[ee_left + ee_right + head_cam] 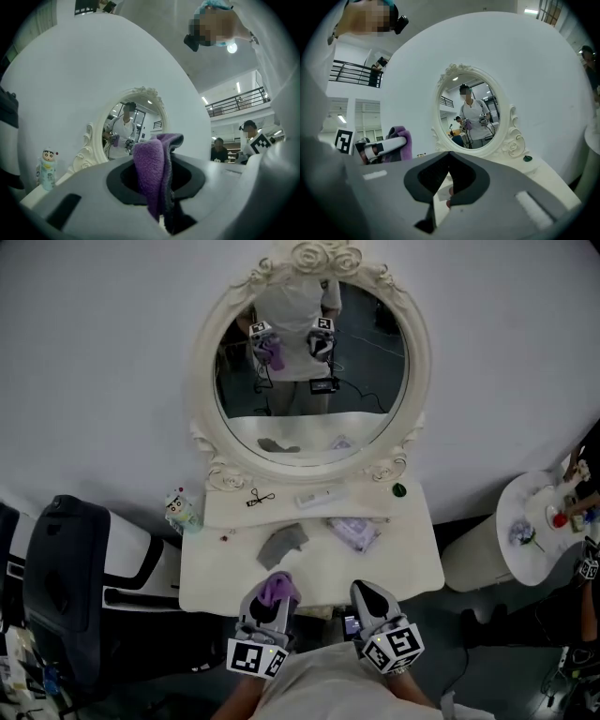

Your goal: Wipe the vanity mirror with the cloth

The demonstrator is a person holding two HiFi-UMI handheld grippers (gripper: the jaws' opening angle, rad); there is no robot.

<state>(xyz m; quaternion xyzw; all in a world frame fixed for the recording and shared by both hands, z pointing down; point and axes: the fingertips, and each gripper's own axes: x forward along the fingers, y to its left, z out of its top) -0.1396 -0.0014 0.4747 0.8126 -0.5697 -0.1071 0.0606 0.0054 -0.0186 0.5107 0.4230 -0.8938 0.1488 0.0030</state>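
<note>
Currently left hand-held gripper (274,596) pinches cloth (279,586) at table (217,570) edge, mirror (311,362) apart.

Jaws of right hand-held gripper (449,158) together with nothing between, vanity mirror (472,112) ahead, purple cloth (405,142) alongside

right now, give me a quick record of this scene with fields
left gripper: shut on purple cloth, over the table's near edge
right gripper: shut, empty
vanity mirror: upright behind the table, purple cloth apart from it
table: grey cloth, white tube, figurine at its left end
</note>
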